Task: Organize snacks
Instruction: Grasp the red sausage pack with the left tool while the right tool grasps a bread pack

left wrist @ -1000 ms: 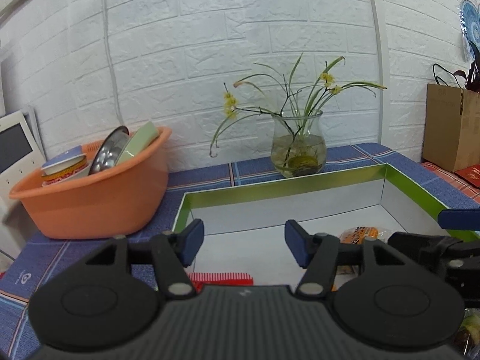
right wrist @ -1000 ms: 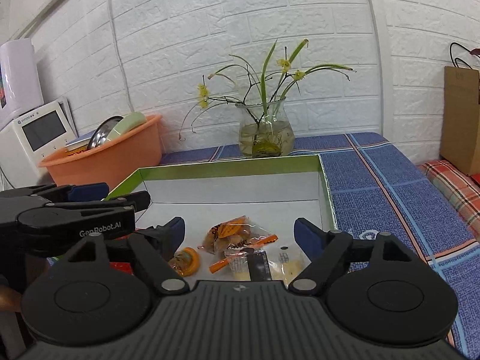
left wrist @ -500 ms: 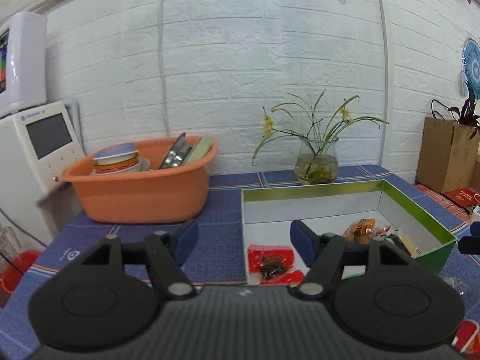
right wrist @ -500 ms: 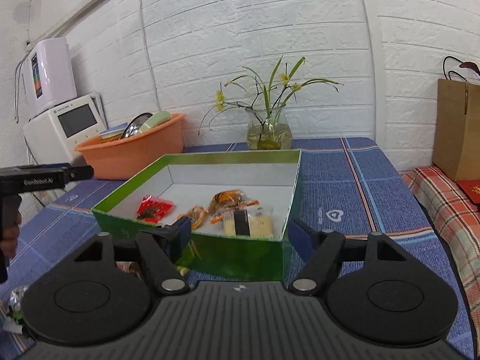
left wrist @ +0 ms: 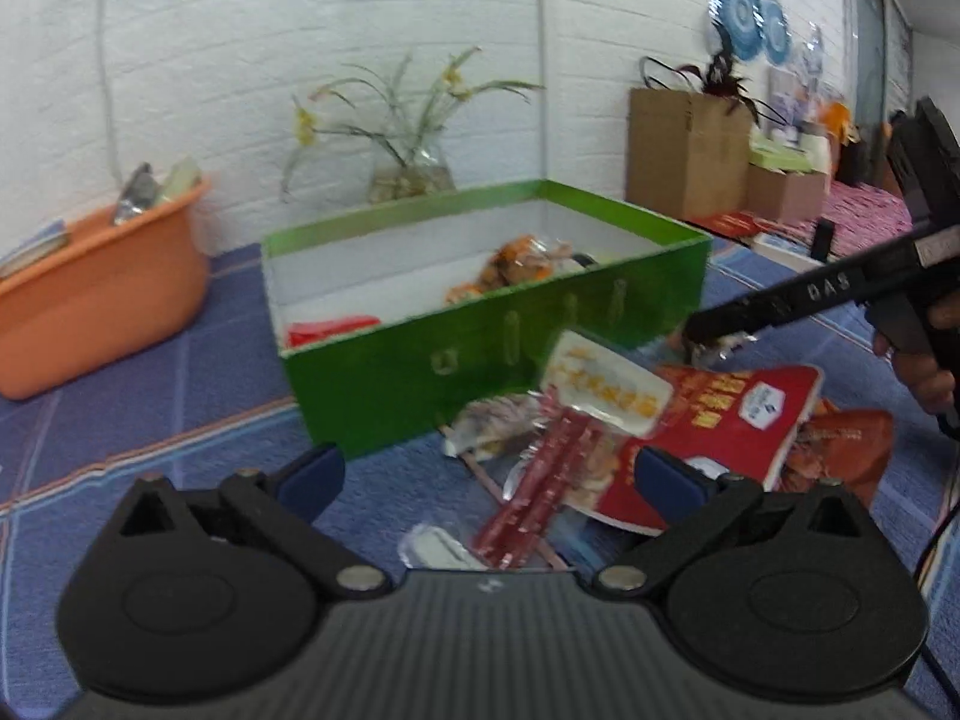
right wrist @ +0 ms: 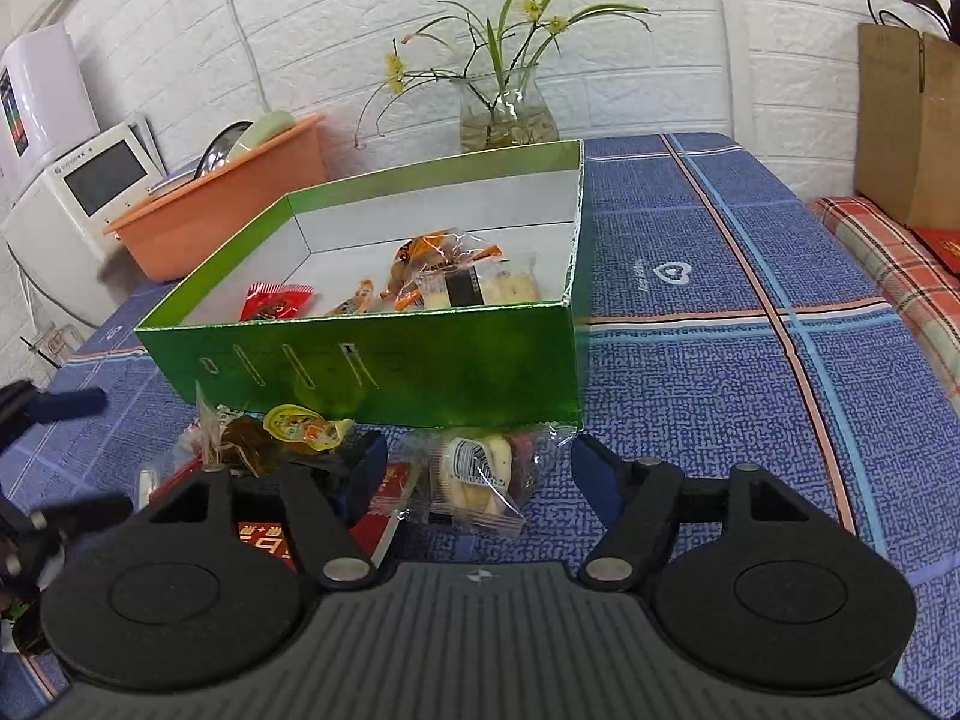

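As both grippers point down at the snack pile on the blue counter [right wrist: 750, 360], items run from near to far.

Left gripper [left wrist: 489, 474]: jaws opening, spread wide; nothing is pressed between the pads, and the red stick packet [left wrist: 540, 498] lies on the counter below the gap.

Right gripper [right wrist: 480, 474]: jaws stand wide and grip nothing; the clear cake packet [right wrist: 477, 474] lies on the counter between the fingertips, untouched as far as can be seen.

Just ahead of the left gripper: a clear packet with orange print [left wrist: 606, 384] rests tilted over the large red bag [left wrist: 720, 420]; a silvery wrapper [left wrist: 435, 546] lies close under the gripper body.

Ahead and left of the right gripper: a yellow-lidded jelly cup [right wrist: 297, 423] sits on a dark clear-wrapped snack [right wrist: 240, 444], beside a red packet [right wrist: 264, 534] partly hidden by the left finger.

Beyond both grippers: the green box [right wrist: 390, 360] stands on the counter just behind the pile, its top open. Inside lie a red sachet [right wrist: 276, 300], orange-wrapped sweets [right wrist: 432, 258] and a pale cake with a dark band [right wrist: 480, 288].

Farther left: an orange basin [right wrist: 228, 204] holding dishes, next to a white appliance [right wrist: 78, 198].

Farthest, against the white brick wall: a glass vase [right wrist: 507, 114] with yellow flowers.

Far right: a brown paper bag [right wrist: 906, 126].

Right edge of the left wrist view: a hand [left wrist: 924, 360] carrying the right gripper; this view is blurred.
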Demonstrator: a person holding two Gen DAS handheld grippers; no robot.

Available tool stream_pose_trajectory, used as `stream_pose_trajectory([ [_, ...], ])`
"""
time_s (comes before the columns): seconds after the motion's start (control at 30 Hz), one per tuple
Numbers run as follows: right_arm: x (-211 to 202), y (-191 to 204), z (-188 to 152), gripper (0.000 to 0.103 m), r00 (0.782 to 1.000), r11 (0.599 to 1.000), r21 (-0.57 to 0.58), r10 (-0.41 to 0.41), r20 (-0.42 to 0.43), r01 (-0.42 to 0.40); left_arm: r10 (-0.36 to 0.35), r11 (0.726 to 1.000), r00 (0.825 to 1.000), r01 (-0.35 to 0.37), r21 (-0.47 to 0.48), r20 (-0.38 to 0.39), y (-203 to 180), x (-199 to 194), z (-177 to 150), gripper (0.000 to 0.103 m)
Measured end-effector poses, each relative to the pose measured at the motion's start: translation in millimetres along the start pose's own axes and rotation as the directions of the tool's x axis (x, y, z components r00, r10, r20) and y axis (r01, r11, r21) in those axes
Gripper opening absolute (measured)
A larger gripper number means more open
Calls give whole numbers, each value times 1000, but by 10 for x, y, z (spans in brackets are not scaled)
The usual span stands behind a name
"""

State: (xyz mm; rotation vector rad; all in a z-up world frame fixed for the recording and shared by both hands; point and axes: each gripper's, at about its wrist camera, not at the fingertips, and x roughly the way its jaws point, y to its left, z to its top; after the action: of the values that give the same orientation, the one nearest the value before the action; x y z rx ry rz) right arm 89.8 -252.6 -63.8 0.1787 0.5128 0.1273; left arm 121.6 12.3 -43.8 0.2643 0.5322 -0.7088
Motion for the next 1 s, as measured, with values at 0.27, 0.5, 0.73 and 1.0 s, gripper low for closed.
stream_pose_trajectory([
  [0.27, -20, 28, -7, 90, 1000, 999, -44, 16, -24, -17, -302, 949, 947, 288, -131, -107, 300, 271, -44, 56],
  [0.5, 13, 29, -14, 79, 999, 997, -66, 33, -31, -35, -394, 910, 914, 372, -184, -100, 264, 112, -136, 33],
  [0.73, -185, 2, -90, 74, 1000, 1000, -16, 5, 25, -5, -230, 927, 972, 201, -317, -56, 101, -197, -326, 32],
  [1.0, -635, 92, -116, 74, 987, 997, 29, 66, 148, -71, -39, 917, 997, 61, -394, 62, 15, -687, -264, 32],
])
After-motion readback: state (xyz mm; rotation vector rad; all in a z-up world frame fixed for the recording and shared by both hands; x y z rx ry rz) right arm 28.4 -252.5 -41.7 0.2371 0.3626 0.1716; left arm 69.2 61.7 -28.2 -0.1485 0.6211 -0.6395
